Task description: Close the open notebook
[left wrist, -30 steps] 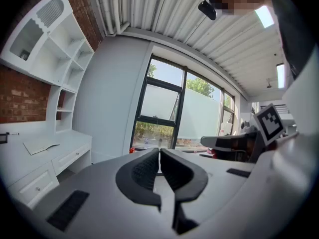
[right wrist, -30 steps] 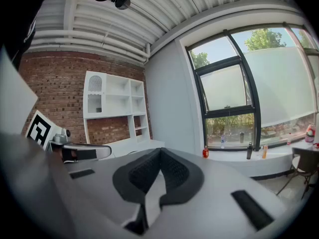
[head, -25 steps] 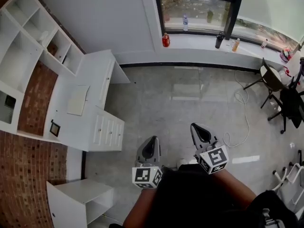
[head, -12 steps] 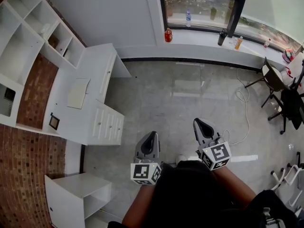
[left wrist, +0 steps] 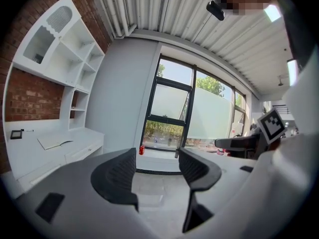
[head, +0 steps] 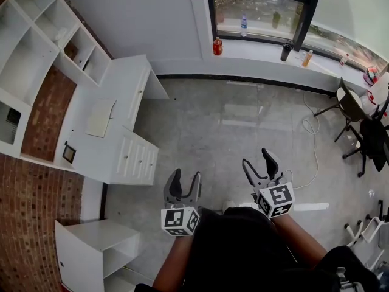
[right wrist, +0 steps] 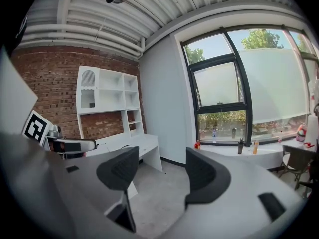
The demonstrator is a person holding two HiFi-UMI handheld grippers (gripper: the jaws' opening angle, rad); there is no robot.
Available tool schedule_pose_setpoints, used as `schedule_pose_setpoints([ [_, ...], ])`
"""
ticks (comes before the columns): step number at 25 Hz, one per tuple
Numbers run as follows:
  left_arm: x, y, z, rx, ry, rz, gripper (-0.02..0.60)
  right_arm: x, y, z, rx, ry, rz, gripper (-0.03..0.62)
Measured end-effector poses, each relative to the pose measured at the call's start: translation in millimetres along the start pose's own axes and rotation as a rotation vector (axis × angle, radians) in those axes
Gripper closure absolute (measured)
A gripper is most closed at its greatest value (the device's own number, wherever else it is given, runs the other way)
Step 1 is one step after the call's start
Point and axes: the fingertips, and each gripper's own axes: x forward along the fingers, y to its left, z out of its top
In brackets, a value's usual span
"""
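The open notebook lies flat on the white desk at the left, far from both grippers. In the left gripper view the notebook shows as pale open pages on the desk top. My left gripper and right gripper hang close to the person's body over the grey floor. Both have just been opening, and they stand open with nothing between the jaws. The left gripper points toward the window. Empty too, the right gripper points toward the desk and the window corner.
White shelves rise behind the desk against a brick wall, and a small dark frame lies on the desk. A low white cabinet stands near left. Bottles line the windowsill. A chair and a floor cable are at the right.
Both grippers' jaws have gone from shut to wide open. The right gripper has shifted slightly; the left has stayed about where it was.
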Motion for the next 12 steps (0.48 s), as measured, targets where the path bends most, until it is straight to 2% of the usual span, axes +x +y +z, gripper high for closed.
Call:
schedule_pose_setpoints([
  [12,0.3,-15.5,-12.3,0.021,0.023,0.006,0.335,-5.1,-12.1,-13.9,0.034,0.008,0.019,0.313],
])
